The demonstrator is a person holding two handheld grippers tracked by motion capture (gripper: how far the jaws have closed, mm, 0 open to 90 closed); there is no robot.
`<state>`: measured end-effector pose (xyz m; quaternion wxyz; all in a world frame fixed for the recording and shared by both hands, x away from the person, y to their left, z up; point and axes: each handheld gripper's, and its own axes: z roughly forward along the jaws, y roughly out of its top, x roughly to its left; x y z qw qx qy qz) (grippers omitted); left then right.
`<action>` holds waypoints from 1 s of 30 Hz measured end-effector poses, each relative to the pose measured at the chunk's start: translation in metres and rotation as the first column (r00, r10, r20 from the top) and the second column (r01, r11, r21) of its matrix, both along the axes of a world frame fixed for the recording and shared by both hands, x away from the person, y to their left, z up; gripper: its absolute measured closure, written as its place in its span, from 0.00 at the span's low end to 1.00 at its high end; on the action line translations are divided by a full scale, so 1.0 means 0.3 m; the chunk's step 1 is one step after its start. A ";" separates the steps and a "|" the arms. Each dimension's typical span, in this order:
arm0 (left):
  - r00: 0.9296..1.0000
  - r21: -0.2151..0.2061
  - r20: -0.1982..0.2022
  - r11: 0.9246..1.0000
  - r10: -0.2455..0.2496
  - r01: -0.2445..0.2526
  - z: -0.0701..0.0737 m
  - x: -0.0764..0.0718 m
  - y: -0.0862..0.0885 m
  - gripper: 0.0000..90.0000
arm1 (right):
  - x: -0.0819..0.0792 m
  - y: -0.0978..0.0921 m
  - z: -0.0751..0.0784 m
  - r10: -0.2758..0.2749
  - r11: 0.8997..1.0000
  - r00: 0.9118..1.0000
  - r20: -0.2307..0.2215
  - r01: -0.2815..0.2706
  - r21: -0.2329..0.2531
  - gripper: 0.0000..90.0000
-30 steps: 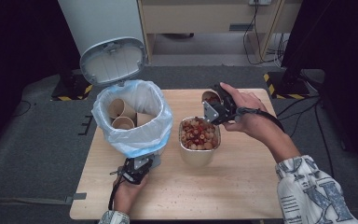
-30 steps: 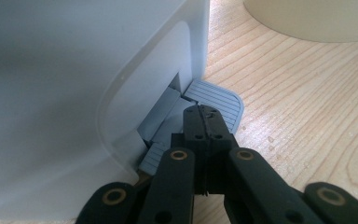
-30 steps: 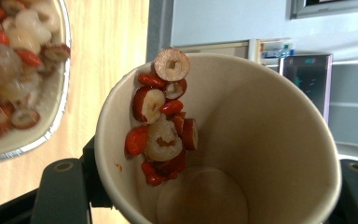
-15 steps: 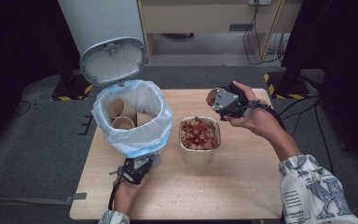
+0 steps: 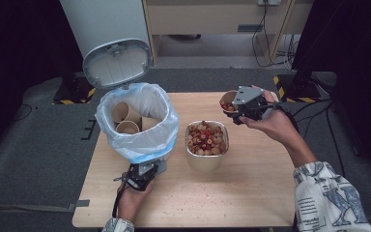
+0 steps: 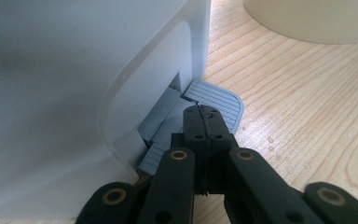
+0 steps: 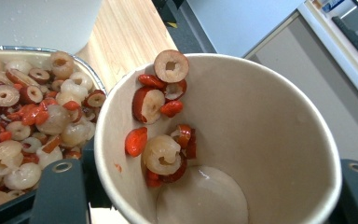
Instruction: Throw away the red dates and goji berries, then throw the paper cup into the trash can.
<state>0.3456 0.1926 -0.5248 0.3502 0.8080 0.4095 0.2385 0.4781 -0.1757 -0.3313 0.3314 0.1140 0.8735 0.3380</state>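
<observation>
A tilted paper cup is clamped in my right gripper, behind and to the right of the foil tray. The tray is heaped with red and pale dried fruit. In the right gripper view several fruit pieces cling to the inner wall of the paper cup, and its bottom is bare. My left gripper is low at the foot of the white bin. Its shut jaws rest on the grey pedal, with nothing held between them.
The bin's lid stands open behind it, and used paper cups lie inside its blue-white bag. Small crumbs dot the wooden table near the front. Cabinets and cables stand beyond the table's far edge.
My right gripper has carried the cup from over the tray's far rim to the right and away from it. The left gripper stays on the pedal.
</observation>
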 end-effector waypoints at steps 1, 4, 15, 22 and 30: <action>1.000 0.000 0.000 1.000 0.000 0.000 0.000 0.000 0.000 1.00 | 0.000 -0.005 -0.001 -0.004 1.000 1.000 -0.011 0.004 0.011 0.33; 1.000 0.000 0.000 1.000 0.000 0.000 0.000 0.000 0.000 1.00 | 0.001 -0.018 -0.003 -0.010 1.000 1.000 -0.023 0.010 0.028 0.33; 1.000 0.001 0.000 1.000 -0.001 0.001 0.000 0.000 0.000 1.00 | -0.006 -0.061 -0.005 -0.021 0.998 0.998 -0.058 0.025 0.062 0.32; 1.000 0.000 0.000 1.000 -0.001 0.001 0.000 0.000 0.000 0.99 | 0.004 -0.100 -0.002 -0.025 0.987 0.990 -0.138 0.046 0.155 0.32; 1.000 0.001 0.000 1.000 -0.002 0.002 0.000 0.000 0.000 1.00 | 0.013 -0.113 0.008 -0.010 0.972 0.978 -0.210 0.059 0.228 0.32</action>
